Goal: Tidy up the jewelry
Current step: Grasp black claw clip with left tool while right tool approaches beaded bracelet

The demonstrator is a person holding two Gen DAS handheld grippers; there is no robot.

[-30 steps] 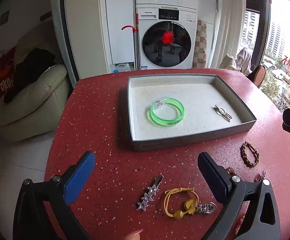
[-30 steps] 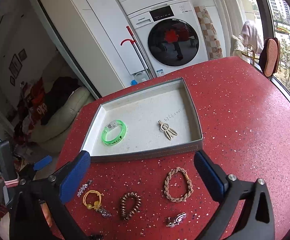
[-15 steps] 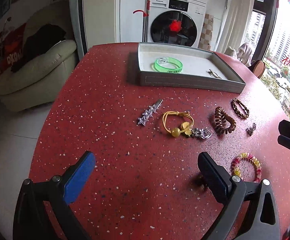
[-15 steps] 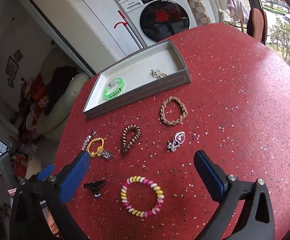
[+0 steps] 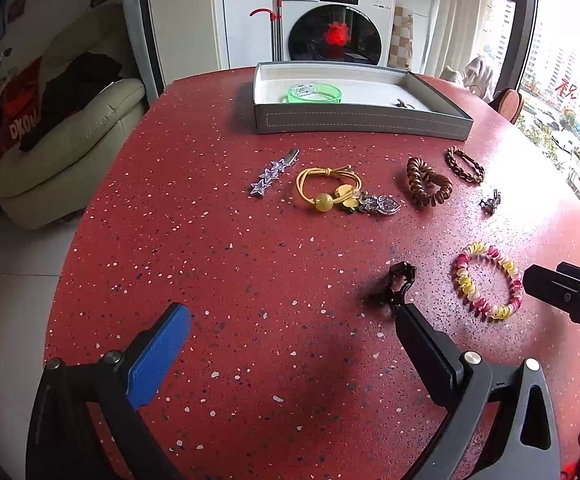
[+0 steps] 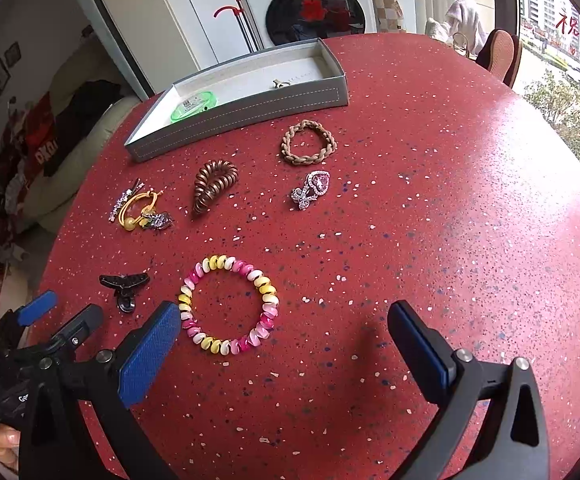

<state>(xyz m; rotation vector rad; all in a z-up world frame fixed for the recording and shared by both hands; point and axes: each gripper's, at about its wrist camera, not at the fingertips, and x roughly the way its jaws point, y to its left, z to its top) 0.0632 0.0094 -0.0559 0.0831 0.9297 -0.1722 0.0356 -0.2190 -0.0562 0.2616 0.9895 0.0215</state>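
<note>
A grey tray [image 5: 361, 123] [image 6: 242, 114] at the table's far side holds a green bangle [image 5: 313, 93] [image 6: 193, 105] and a small metal clip [image 6: 280, 84]. Loose on the red table lie a star hairpin [image 5: 274, 173], a yellow hair tie [image 5: 325, 188] [image 6: 140, 210], a brown coil tie [image 5: 427, 187] [image 6: 213, 184], a braided bracelet [image 5: 463, 165] [image 6: 309, 142], a pink heart brooch [image 6: 311, 189], a black claw clip [image 5: 395, 286] [image 6: 124, 284] and a pink-yellow bead bracelet [image 5: 487, 286] [image 6: 229, 305]. My left gripper [image 5: 290, 340] is open and empty near the black clip. My right gripper [image 6: 286, 340] is open, empty, over the bead bracelet.
The round red table [image 6: 449, 220] curves away at left and right. A cream sofa [image 5: 70, 148] stands to the left, a washing machine [image 5: 335, 24] behind the tray, and a window [image 5: 569, 80] on the right.
Both grippers have pulled back from the tray toward the table's near side and dropped lower, bringing the loose jewelry into view. Both stayed open and empty.
</note>
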